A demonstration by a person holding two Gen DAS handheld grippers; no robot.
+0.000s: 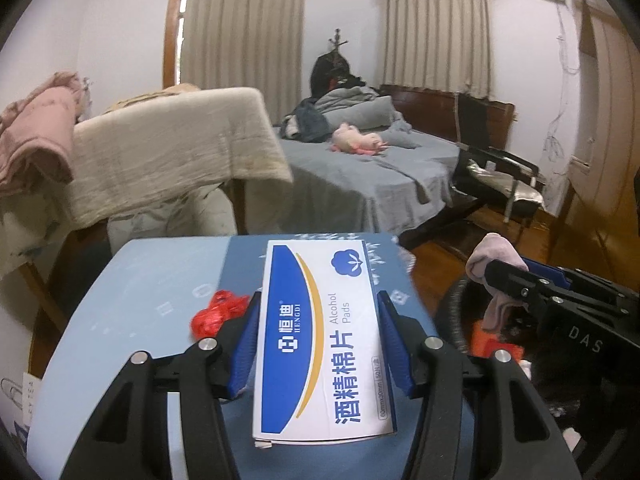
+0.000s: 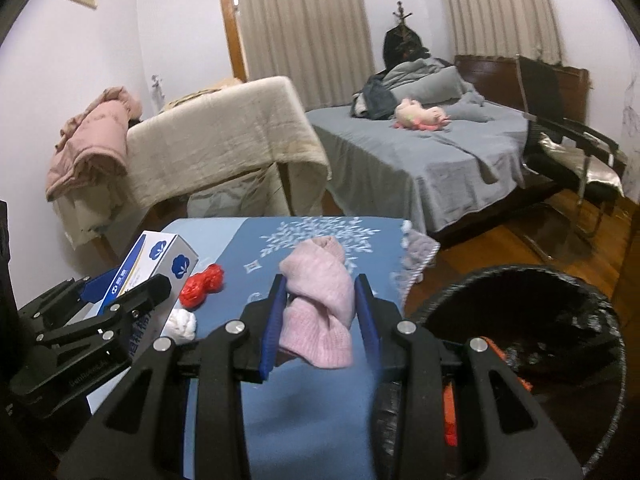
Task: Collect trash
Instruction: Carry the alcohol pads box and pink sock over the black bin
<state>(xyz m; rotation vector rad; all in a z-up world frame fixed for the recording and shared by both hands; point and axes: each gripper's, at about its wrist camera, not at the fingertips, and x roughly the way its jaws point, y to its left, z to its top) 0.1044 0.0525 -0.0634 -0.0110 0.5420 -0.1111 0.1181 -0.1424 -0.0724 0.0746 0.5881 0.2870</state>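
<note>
My right claw [image 2: 320, 312] grips a pink knit cloth [image 2: 318, 312] at frame center, above the blue desk [image 2: 304, 412]. At lower right, the black bin [image 2: 576, 320]. At left, my left claw [image 2: 132, 300] pinches the white-and-blue box [image 2: 160, 258].

The box [image 1: 320, 336] is smooth printed card, white and blue, slightly glossy. The left gripper [image 1: 318, 344] is matt black plastic with ribbed blue pads and shiny metal pins. The right gripper [image 2: 320, 316] has the same finish. The sock [image 2: 318, 308] between its pads is soft pink knit, fuzzy. The red wrapper [image 2: 200, 284] at centre left is crinkled glossy plastic. The white wad [image 2: 182, 322] below it looks like crumpled tissue. The table cover [image 2: 320, 408] is smooth matt blue cloth. The bin [image 2: 552, 344] at lower right has a shiny wrinkled black plastic liner. The floor [image 2: 500, 248] is polished wood.
</note>
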